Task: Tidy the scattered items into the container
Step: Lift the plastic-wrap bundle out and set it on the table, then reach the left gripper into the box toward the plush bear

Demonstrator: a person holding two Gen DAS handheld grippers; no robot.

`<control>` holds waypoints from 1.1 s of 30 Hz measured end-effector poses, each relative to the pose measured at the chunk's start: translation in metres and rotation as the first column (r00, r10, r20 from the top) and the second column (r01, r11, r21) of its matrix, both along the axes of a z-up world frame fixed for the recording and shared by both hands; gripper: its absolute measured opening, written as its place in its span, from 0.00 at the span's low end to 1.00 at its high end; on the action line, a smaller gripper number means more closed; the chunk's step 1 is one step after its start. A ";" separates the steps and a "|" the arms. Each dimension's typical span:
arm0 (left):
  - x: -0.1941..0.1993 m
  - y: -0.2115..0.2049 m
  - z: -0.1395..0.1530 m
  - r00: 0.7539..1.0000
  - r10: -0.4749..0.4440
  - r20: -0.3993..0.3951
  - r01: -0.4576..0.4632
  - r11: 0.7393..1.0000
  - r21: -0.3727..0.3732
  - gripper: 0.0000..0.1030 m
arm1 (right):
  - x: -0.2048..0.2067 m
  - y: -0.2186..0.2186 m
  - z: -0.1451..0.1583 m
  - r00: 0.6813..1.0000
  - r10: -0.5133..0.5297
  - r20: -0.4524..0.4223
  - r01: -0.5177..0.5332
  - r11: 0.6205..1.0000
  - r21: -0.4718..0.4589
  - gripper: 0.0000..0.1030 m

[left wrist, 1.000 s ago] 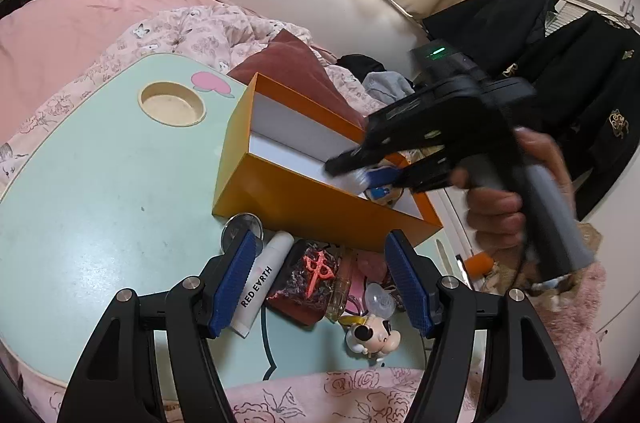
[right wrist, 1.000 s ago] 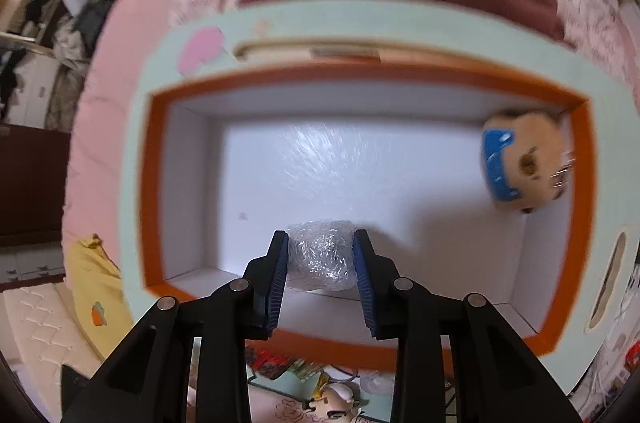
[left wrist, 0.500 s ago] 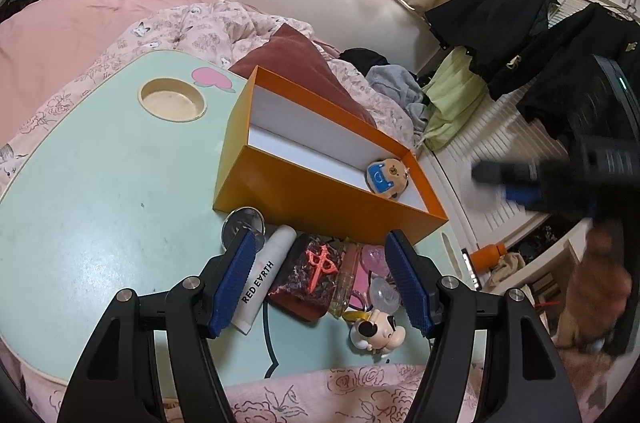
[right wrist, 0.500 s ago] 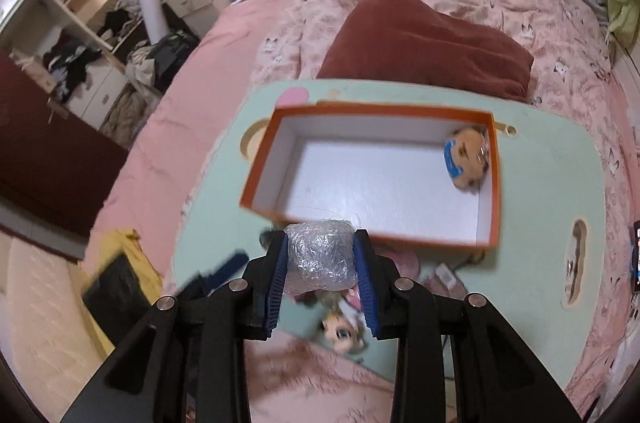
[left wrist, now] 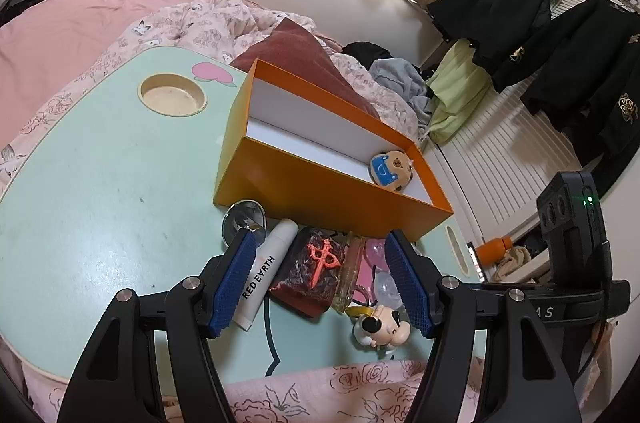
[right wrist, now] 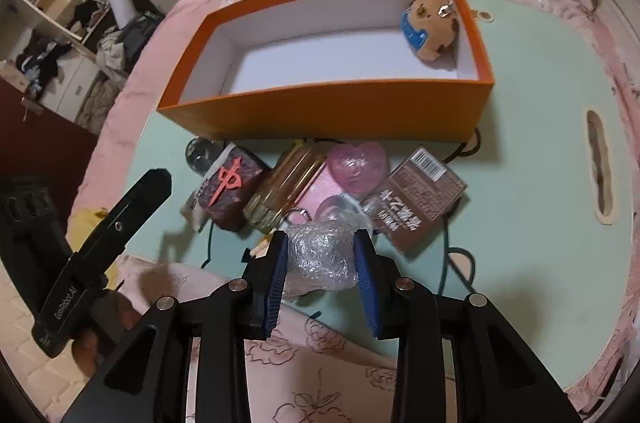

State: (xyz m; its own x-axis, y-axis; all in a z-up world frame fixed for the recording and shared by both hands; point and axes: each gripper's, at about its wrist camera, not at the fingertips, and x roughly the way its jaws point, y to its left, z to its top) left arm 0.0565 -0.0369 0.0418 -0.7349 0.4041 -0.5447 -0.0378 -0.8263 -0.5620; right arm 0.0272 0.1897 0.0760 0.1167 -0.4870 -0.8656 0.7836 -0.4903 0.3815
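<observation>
The mint-green table (left wrist: 100,183) carries an orange box (right wrist: 328,119), open at the top, white inside. The box holds one item: a bear plush (right wrist: 430,27) lying against its right end wall. In front of the box lies a cluster of loose items (white tube (left wrist: 266,275), dark red pouch (right wrist: 230,189), amber bottle (right wrist: 286,191), pink heart (right wrist: 358,167), brown packet (right wrist: 418,197)). The right gripper (right wrist: 320,259) clamps a plastic-wrapped bundle (right wrist: 320,255) above the table's near edge. The left gripper (left wrist: 320,279) hangs above the cluster, jaws spread, holding nothing.
</observation>
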 end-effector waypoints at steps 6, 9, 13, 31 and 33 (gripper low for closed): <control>-0.001 0.000 -0.001 1.000 0.000 0.005 0.000 1.000 0.004 0.65 | -0.006 0.019 0.018 1.000 -0.020 -0.009 0.019 0.997 -0.077 0.55; 0.000 0.000 0.000 1.000 -0.001 0.002 0.001 1.000 0.000 0.65 | -0.014 0.037 0.030 0.995 -0.097 -0.023 0.092 0.982 -0.164 0.55; -0.004 0.002 0.006 1.000 -0.020 0.001 0.020 0.999 -0.026 0.65 | -0.018 0.051 0.041 0.979 -0.198 -0.049 0.175 0.938 -0.298 0.70; -0.165 0.112 0.057 0.901 -0.327 0.283 0.377 0.915 -0.143 0.66 | -0.011 0.065 0.002 0.901 -0.420 -0.105 0.383 0.887 -0.259 0.65; -0.186 0.121 0.039 0.883 -0.313 0.348 0.357 0.932 -0.068 0.66 | -0.013 0.070 0.000 0.900 -0.427 -0.085 0.391 0.879 -0.274 0.65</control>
